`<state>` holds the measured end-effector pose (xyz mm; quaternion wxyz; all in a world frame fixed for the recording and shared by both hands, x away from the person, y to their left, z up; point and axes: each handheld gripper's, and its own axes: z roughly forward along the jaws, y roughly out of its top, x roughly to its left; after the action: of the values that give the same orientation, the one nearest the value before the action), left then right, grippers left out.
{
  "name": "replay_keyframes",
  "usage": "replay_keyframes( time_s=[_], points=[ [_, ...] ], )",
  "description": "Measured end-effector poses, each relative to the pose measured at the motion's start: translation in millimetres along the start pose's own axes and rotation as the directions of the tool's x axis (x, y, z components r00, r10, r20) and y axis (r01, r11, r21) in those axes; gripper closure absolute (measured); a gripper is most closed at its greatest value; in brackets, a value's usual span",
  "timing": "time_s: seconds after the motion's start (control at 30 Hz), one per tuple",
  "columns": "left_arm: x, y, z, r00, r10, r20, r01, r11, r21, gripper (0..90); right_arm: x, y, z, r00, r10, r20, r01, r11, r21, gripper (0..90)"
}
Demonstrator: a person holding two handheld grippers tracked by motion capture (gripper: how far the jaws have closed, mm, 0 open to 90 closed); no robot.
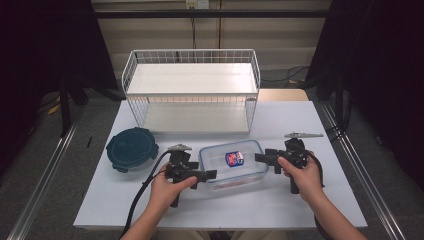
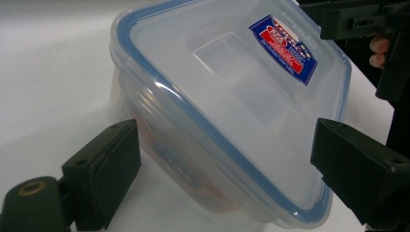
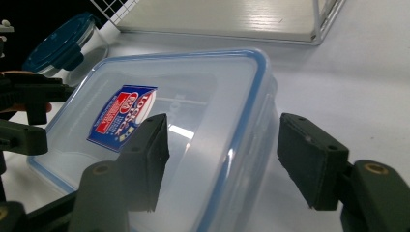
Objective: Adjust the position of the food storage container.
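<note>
Our left gripper sits at the lower centre of the high view, jaws spread wide around the near-left corner of the clear food container, pads clear of its walls in the left gripper view. Our right gripper, right of centre, has its jaws parted astride the container's right edge, gripping nothing. The container, lidded with a blue seal and a red-and-blue sticker, rests on the white desk between both grippers. A dark round lidded bowl lies at middle left; a white wire shelf stands at upper centre.
</note>
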<state>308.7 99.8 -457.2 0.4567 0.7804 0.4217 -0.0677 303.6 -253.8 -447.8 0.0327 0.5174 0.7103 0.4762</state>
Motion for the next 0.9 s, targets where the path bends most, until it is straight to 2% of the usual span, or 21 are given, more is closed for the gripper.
replay_keyframes(
  time_s=[0.03, 0.07, 0.1, 0.13, 0.17, 0.23, 0.27, 0.33, 0.43, 0.47, 0.5, 0.57, 0.7, 0.8, 0.83, 0.87, 0.9],
  points=[
    [-0.4, -1.2, 0.9, 0.9997, -0.021, 0.014, 0.021, 0.9998, 0.000, 10.9, 0.6, -0.6, 0.8, 1.0000, -0.006, 0.004, 0.006, 1.000, 0.003, 36.5],
    [0.5, -2.1, 1.5, 0.9994, -0.030, 0.019, 0.030, 0.9995, 0.003, 10.8, 1.0, -3.1, 2.7, 0.9997, 0.021, -0.010, -0.021, 1.000, 0.003, 37.0],
    [0.5, -2.1, 1.5, 0.9994, -0.030, 0.019, 0.030, 0.9995, 0.003, 10.8, 1.0, -3.1, 2.7, 0.9997, 0.021, -0.010, -0.021, 1.000, 0.003, 37.0],
    [-0.1, -2.2, 2.0, 0.9987, -0.045, 0.024, 0.045, 0.9989, 0.008, 10.7, -0.4, -5.0, 3.2, 0.9985, 0.052, -0.016, -0.052, 0.999, -0.003, 36.3],
    [-0.1, -2.2, 2.5, 0.9989, -0.043, 0.020, 0.043, 0.9991, 0.009, 10.7, -0.4, -5.0, 3.2, 0.9985, 0.052, -0.016, -0.052, 0.999, -0.003, 36.3],
    [-1.4, -2.4, 4.1, 0.9977, -0.062, 0.028, 0.062, 0.9981, 0.007, 10.7, -1.2, -6.0, 3.0, 0.9980, 0.059, -0.023, -0.059, 0.998, -0.008, 35.7],
    [-1.5, -2.7, 4.8, 0.9974, -0.063, 0.035, 0.062, 0.9980, 0.011, 10.7, -1.8, -8.7, 4.6, 0.9977, 0.062, -0.026, -0.063, 0.998, -0.029, 35.4],
    [-2.0, -3.2, 6.0, 0.9978, -0.057, 0.032, 0.057, 0.9983, 0.008, 10.2, -2.2, -10.2, 5.0, 0.9966, 0.075, -0.034, -0.076, 0.997, -0.034, 35.4],
    [-2.2, -3.7, 6.1, 0.9984, -0.049, 0.028, 0.049, 0.9988, 0.007, 9.3, -2.6, -13.2, 3.5, 0.9889, 0.141, -0.047, -0.142, 0.990, -0.018, 34.7],
    [-2.7, -3.9, 6.7, 0.9980, -0.056, 0.029, 0.056, 0.9985, 0.001, 9.1, -2.8, -13.8, 3.0, 0.9839, 0.170, -0.056, -0.170, 0.985, -0.005, 34.5],
    [-2.7, -3.9, 6.7, 0.9980, -0.056, 0.029, 0.056, 0.9985, 0.001, 9.0, -2.8, -13.8, 3.0, 0.9839, 0.170, -0.056, -0.170, 0.985, -0.005, 34.5],
    [-2.5, -4.9, 7.6, 0.9966, -0.076, 0.032, 0.076, 0.9971, 0.003, 8.7, -5.1, -16.3, 2.1, 0.9741, 0.214, -0.074, -0.214, 0.977, 0.008, 34.4],
    [-1.9, -5.6, 9.3, 0.9947, -0.098, 0.032, 0.098, 0.9951, 0.018, 6.5, -6.9, -18.2, 2.2, 0.9662, 0.240, -0.093, -0.240, 0.971, 0.013, 34.3],
    [-2.0, -5.9, 8.0, 0.9929, -0.116, 0.030, 0.115, 0.9931, 0.024, 8.2, -7.0, -19.5, 2.2, 0.9610, 0.261, -0.092, -0.261, 0.965, 0.012, 34.3],
    [-2.6, -6.2, 7.8, 0.9909, -0.130, 0.032, 0.130, 0.9912, 0.026, 8.7, -7.3, -19.8, 2.2, 0.9592, 0.267, -0.094, -0.267, 0.964, 0.014, 34.3],
    [-2.7, -6.7, 7.8, 0.9898, -0.139, 0.031, 0.138, 0.9902, 0.019, 10.0, -8.3, -20.8, 2.5, 0.9531, 0.284, -0.104, -0.284, 0.959, 0.017, 34.0],
    [-1.9, -8.1, 6.7, 0.9856, -0.166, 0.034, 0.166, 0.9862, 0.001, 11.2, -8.6, -21.3, 3.2, 0.9511, 0.290, -0.107, -0.290, 0.957, 0.018, 33.6]
  ],
)
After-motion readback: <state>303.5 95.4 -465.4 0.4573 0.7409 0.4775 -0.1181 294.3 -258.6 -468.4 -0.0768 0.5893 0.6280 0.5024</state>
